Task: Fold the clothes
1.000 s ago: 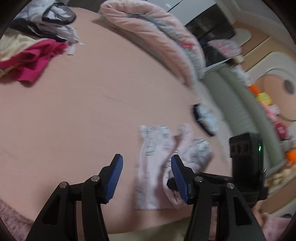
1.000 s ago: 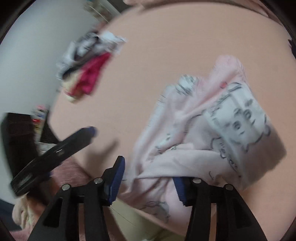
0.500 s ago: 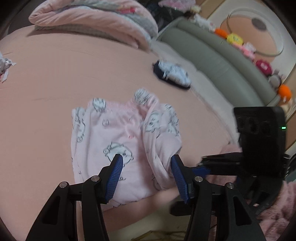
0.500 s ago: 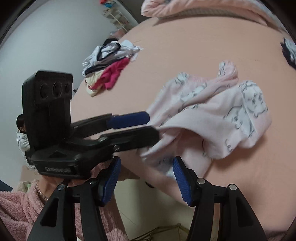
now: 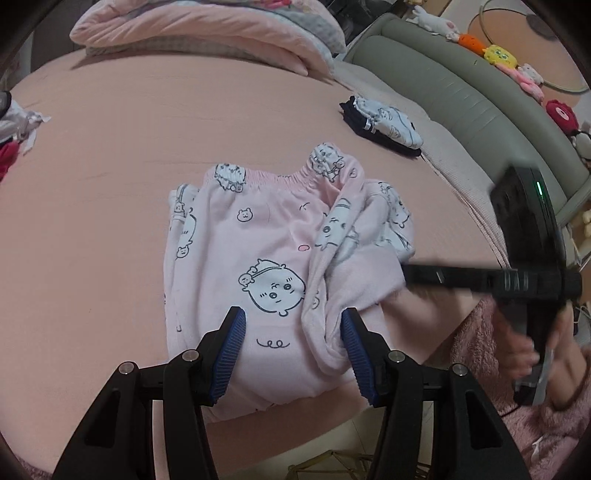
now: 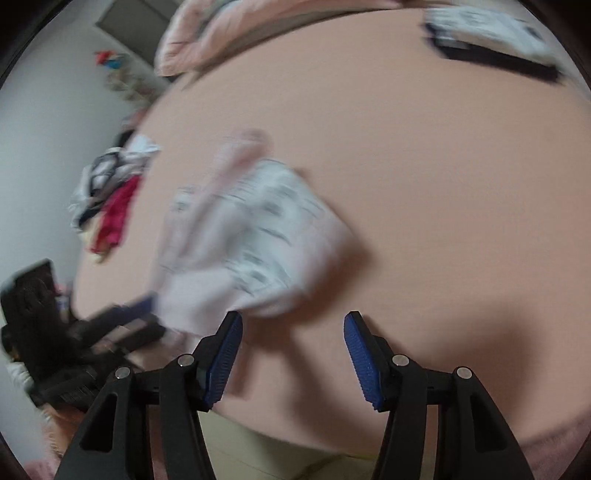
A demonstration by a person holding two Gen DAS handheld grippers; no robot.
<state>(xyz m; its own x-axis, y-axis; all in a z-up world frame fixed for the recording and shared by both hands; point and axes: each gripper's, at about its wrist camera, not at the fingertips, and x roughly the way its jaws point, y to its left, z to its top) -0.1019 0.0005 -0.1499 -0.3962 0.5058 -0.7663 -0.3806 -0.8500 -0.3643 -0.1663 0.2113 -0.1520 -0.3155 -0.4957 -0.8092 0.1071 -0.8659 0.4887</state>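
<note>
1. Across the centre of the left wrist view, the pink printed trousers lie on the peach bed sheet, waistband toward the top of the frame, larger and sharper than half a second ago.
2. Their right-hand part is bunched into a raised fold; the flat part carries a cartoon face just above the frame's middle.
3. The left gripper stands wide open at the bottom centre, its blue pads either side of the trousers' near hem. The right pad touches the bunched fold, but nothing is clamped between them.
4. The right gripper reaches in from the right edge of the left wrist view, its tip against the bunched cloth. A second ago it was lower in the frame.
5. In its own view the right gripper is open with only bare sheet between the pads. The trousers, blurred, sit at centre left, where half a second ago they filled the middle right.
6. The left gripper shows blurred at the lower left of the right wrist view, its tip touching the trousers' edge.
7. A folded dark and white stack rests at upper right, well apart from the trousers, and a pile of unfolded clothes lies at the left.
8. A pink quilt crosses the top.
</note>
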